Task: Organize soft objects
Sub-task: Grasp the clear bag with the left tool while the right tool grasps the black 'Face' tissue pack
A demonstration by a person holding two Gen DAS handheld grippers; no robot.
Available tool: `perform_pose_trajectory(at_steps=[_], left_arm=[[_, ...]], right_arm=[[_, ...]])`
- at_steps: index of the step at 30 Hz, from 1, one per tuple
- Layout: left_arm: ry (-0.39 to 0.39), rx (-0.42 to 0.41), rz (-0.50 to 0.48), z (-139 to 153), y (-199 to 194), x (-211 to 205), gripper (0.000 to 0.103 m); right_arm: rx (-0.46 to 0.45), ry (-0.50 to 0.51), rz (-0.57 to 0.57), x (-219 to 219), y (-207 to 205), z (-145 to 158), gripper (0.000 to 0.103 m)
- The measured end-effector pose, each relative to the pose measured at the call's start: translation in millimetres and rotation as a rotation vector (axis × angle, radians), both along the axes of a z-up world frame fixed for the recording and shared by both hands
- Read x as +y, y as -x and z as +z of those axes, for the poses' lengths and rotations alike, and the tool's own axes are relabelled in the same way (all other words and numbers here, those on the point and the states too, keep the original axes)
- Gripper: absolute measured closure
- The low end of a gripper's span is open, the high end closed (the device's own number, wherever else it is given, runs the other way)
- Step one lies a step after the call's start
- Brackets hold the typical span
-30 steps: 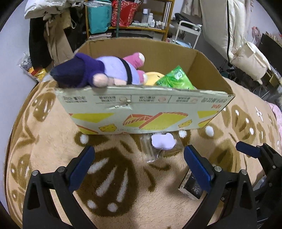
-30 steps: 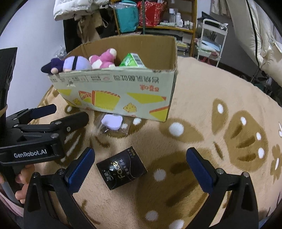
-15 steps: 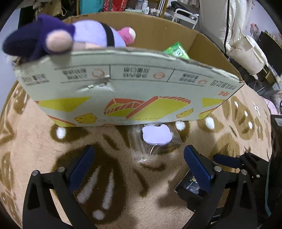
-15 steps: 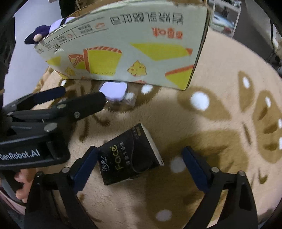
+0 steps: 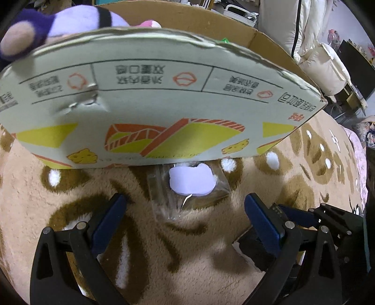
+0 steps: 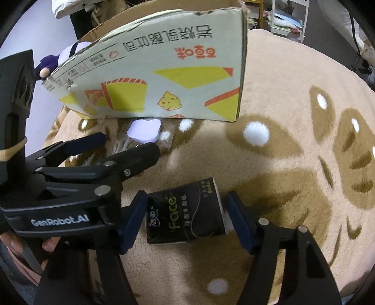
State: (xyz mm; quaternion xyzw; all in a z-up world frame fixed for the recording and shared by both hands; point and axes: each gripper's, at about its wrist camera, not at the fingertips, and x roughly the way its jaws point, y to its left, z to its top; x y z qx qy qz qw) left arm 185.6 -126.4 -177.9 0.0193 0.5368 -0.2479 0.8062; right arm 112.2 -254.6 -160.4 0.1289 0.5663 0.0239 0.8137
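A clear plastic bag with a pale purple soft piece (image 5: 191,179) lies on the rug against the cardboard box (image 5: 150,98); it also shows in the right wrist view (image 6: 144,130). My left gripper (image 5: 187,211) is open, low over the rug, its jaws on either side of the bag's near end. My right gripper (image 6: 187,218) is open with its jaws on either side of a black tissue pack (image 6: 185,213), not closed on it. The left gripper (image 6: 112,145) shows in the right wrist view. A purple plush toy (image 5: 58,21) sits in the box.
The box (image 6: 164,77) stands on a beige rug with brown and white patterns (image 6: 293,145). A pink plush (image 5: 150,23) peeks over the box rim. Pillows and bedding (image 5: 323,58) lie at the far right. The tissue pack's corner (image 5: 253,251) shows behind my left gripper's right finger.
Both grippers have moved forward and down. The left now straddles the clear bag's near end; the right now straddles the black tissue pack. Both stayed open.
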Motion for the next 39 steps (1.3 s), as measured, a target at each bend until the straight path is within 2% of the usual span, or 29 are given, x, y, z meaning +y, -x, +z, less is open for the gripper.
perform_pose_trajectory(at_steps=[8,12,15,19,22,30,34,37,39], left_arm=[[-0.016,-0.026,0.011,-3,-7,-12,0.003],[-0.055,-0.055,-0.005,-6,-6,-25,0.003],[-0.112,-0.083,-0.024,-9,-2,-40,0.003],[-0.125,-0.077,-0.017,-11,-4,-46,0.004],[-0.121,-0.076,-0.009,-10,-3,-49,0.005],[-0.134,-0.075,0.017,-10,-6,-41,0.022],[-0.131,-0.081,0.015,-7,-2,-33,0.023],[-0.127,-0.083,0.015,-3,3,-26,0.023],[-0.119,-0.083,0.021,-1,6,-23,0.024]], right_arm=[[0.0,0.016,-0.009,-7,3,2,0.033],[0.002,0.013,-0.009,-12,3,3,0.033],[0.002,0.01,-0.013,-6,1,2,0.033],[-0.003,0.021,-0.01,-3,-1,6,0.032],[0.013,0.013,-0.004,-4,-1,7,0.024],[0.058,0.038,0.009,6,5,3,0.023],[0.065,0.027,0.0,4,7,3,0.024],[0.063,0.035,0.004,4,9,5,0.031],[0.062,0.037,0.0,-2,10,5,0.032]])
